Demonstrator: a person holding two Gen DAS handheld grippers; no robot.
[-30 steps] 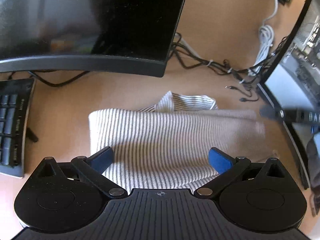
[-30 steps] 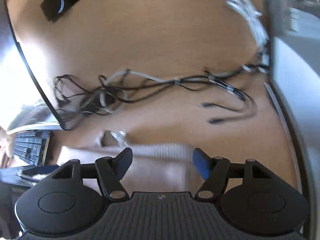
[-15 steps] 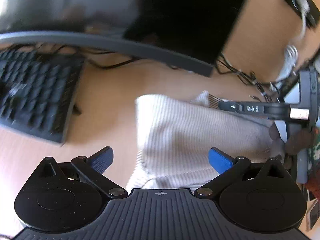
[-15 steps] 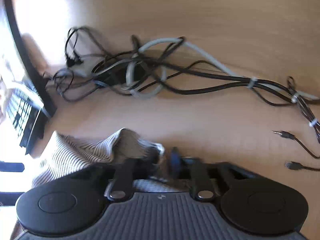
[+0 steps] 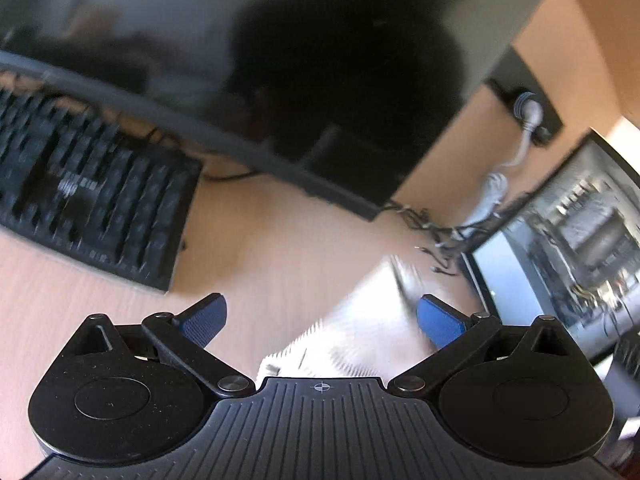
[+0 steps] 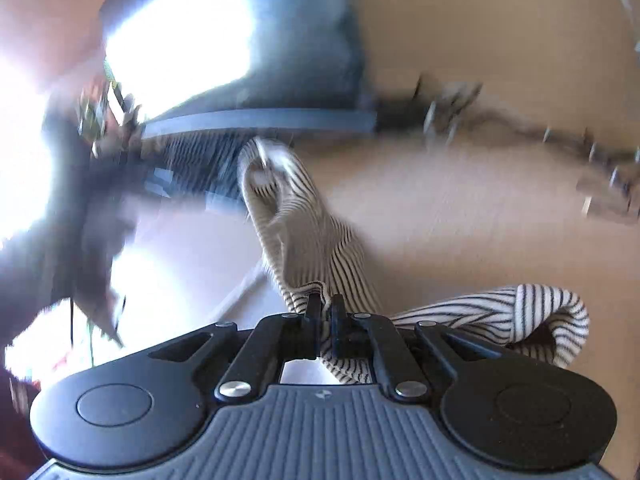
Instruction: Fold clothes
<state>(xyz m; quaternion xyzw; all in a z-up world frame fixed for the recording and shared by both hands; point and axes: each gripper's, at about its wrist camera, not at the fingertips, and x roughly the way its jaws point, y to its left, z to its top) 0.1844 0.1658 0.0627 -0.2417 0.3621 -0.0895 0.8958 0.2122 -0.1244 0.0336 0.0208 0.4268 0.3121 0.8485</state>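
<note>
A light wooden table (image 5: 280, 240) with screens standing on it is what I'm working over, both views smeared with motion. Starting nearest in the right wrist view, my right tongs (image 6: 325, 312) are clamped together on a bunched edge of the striped garment (image 6: 312, 240); the black-and-cream cloth is pinched right between the tips. From that pinch one length runs ahead and a little to the left, towards the dark monitor (image 6: 256, 120) at the far edge, and a second lobe curls off to the right of the tongs, just beside the right linkage. So the cloth's long axis runs roughly straight out from the right tongs.

In the left wrist view, my left tongs (image 5: 322, 320) stand wide apart with nothing between them. The garment shows pale and blurred just ahead, towards the right blue pad (image 5: 440, 320), with bare table before the left pad. Farther out to the left lies a black keyboard (image 5: 92, 208), and beyond it a dark curved monitor (image 5: 320, 80).

I judge the right tongs carry the cloth; the left tongs are near but off to its side
</note>
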